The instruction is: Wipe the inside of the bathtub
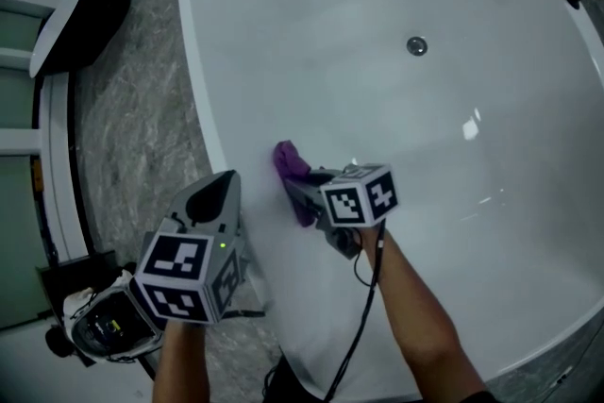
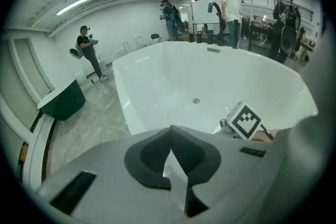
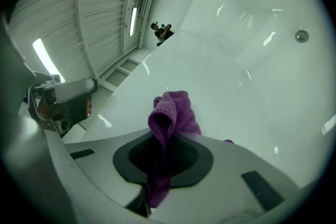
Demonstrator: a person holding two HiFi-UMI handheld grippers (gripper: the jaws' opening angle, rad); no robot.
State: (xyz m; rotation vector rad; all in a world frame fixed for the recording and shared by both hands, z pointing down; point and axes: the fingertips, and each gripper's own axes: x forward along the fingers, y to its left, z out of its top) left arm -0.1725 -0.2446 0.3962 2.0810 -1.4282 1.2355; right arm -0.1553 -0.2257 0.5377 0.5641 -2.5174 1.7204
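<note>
Right gripper view: right gripper (image 3: 164, 140) clamps purple cloth (image 3: 177, 113) inside bathtub (image 3: 247, 86).

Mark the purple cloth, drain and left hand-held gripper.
purple cloth (image 3: 173, 113), right gripper view, its bunched top fold.
drain (image 1: 416, 45), head view, metal centre.
left hand-held gripper (image 2: 170, 134), left gripper view, where tips meet.

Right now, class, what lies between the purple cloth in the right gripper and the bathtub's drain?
Nothing: the head view shows only bare white bathtub surface from the purple cloth to the drain, and the right gripper view agrees.
</note>
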